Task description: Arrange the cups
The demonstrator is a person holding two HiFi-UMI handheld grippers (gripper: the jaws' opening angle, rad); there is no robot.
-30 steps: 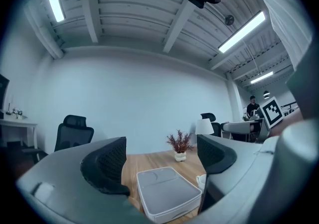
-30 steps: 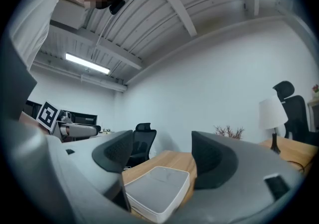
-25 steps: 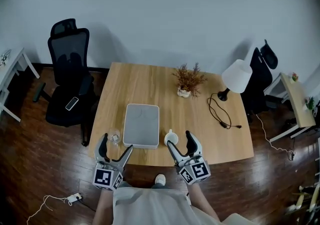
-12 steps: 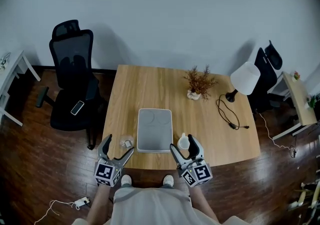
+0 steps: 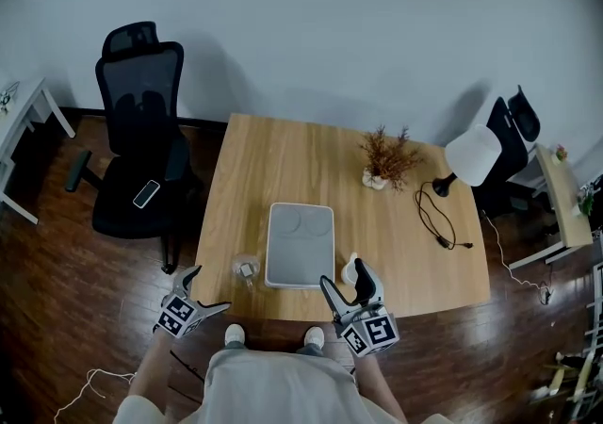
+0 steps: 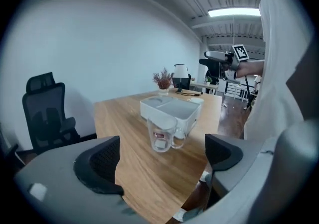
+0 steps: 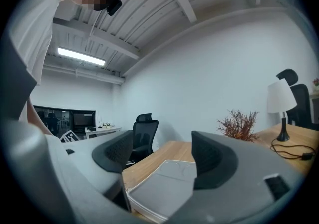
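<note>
Glass cup (image 5: pixel 246 270) upright near the worktop's (image 5: pixel 283 158) front edge, just left of the white tray (image 5: pixel 300 257). Left tongs (image 5: pixel 211 286) nearer, off the edge, opening with nothing between the pads; cup ahead, apart. Right tongs (image 5: pixel 344 276) spread, empty, beside the white cup (image 5: pixel 350 265). Dried plant (image 5: pixel 386 160) and lamp (image 5: pixel 471 154) farthest.

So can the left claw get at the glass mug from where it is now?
Probably yes. On the left claw the jaws are opening, empty, and the glass mug stands straight ahead near the table edge with nothing in between.
</note>
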